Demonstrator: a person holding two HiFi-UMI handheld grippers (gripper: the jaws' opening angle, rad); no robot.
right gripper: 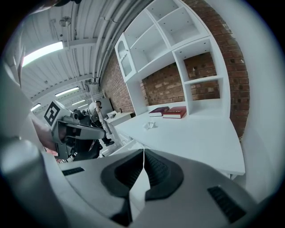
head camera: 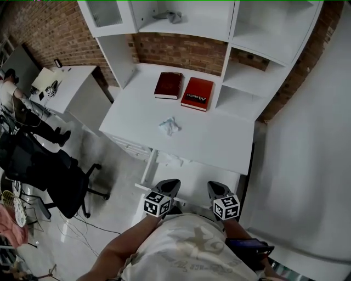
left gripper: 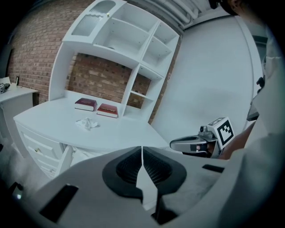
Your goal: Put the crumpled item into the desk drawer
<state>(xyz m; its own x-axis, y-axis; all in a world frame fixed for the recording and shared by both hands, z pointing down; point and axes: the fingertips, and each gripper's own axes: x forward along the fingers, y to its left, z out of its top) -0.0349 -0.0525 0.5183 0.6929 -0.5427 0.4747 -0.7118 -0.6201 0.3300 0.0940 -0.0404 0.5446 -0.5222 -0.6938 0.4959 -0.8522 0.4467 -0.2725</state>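
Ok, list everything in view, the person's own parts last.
crumpled item: one, white, middle of desk
dark book: one, dark red, back of desk
bright book: one, brighter red, right of the dark book
desk: one, white, ahead
drawer stack: one, white, under desk's left end
shelf unit: one, white, above desk
cloth: one, grey, upper shelf
office chair: one, black, floor at left
left gripper: one, grey, shut, empty
right gripper: one, grey, shut, empty
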